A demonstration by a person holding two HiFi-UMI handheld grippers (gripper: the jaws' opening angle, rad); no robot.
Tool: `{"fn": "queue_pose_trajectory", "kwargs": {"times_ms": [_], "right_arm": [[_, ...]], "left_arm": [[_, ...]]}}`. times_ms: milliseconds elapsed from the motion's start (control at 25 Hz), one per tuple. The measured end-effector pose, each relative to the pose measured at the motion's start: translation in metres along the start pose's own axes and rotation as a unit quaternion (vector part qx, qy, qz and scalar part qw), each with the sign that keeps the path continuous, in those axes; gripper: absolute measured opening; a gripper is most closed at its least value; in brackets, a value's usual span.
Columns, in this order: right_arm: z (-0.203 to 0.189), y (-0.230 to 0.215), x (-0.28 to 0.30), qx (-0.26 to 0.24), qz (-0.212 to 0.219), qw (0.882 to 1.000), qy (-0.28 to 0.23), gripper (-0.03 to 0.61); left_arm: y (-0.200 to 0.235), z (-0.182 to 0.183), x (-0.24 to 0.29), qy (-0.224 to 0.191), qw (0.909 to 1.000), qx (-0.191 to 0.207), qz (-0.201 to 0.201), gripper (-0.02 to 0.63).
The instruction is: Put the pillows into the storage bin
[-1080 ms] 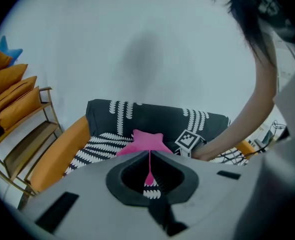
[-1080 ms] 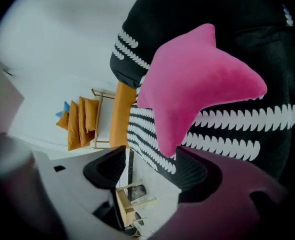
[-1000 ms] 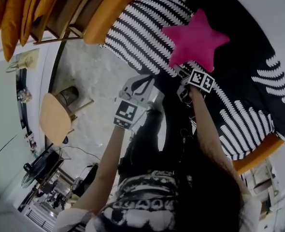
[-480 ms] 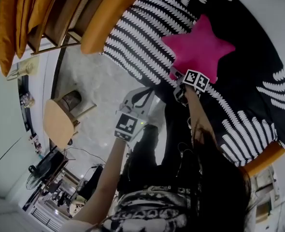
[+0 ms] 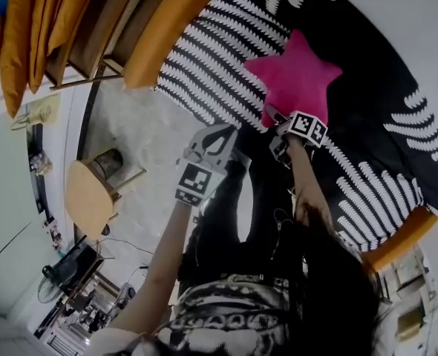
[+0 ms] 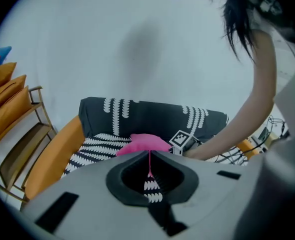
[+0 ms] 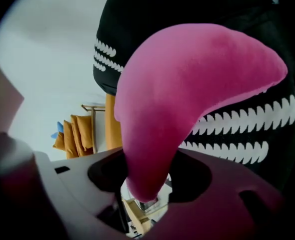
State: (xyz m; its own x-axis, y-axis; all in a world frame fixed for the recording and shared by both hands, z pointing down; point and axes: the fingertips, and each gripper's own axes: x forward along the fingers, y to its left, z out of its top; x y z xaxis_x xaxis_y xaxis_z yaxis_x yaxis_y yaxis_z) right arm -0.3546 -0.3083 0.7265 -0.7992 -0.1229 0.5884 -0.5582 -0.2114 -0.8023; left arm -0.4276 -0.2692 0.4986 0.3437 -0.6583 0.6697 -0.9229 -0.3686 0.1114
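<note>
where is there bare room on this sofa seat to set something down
The striped seat is bare between the pink star pillow and the orange edge, and again lower right, beside the person's right arm. It is crowded at the star's near tip, where the right gripper has just been closing its jaws on it.

The light is flat, cool and rather dim throughout, and colours wash toward blue-grey. In my left gripper view a broad, soft shadow smudges the pale wall, and black vignette fills the corners. The wide lenses I carry bow straight lines near every frame edge — worst in the head view. In my right gripper view the pink star pillow sits so close to the lens that it goes fuzzy, while the background stays sharper.
</note>
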Motion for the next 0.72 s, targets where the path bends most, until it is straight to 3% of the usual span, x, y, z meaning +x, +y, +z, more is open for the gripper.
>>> {"fn": "queue_pose_trajectory", "kwargs": {"times_ms": [240,560,720], "right_arm": [[-0.024,0.027,-0.052,0.013,0.038,0.999,-0.016,0.209],[-0.112,0.063,-0.105,0.078,0.09,0.99,-0.071,0.204],[-0.151,0.081,-0.119,0.09,0.109,0.984,-0.111,0.202]], "left_arm": [[-0.031,0.007,-0.02,-0.008,0.9991,0.025,-0.034,0.006],[-0.053,-0.003,-0.07,-0.024,0.9926,0.073,-0.094,0.006],[-0.052,-0.018,-0.101,-0.03,0.9854,0.116,-0.121,0.006]]}}
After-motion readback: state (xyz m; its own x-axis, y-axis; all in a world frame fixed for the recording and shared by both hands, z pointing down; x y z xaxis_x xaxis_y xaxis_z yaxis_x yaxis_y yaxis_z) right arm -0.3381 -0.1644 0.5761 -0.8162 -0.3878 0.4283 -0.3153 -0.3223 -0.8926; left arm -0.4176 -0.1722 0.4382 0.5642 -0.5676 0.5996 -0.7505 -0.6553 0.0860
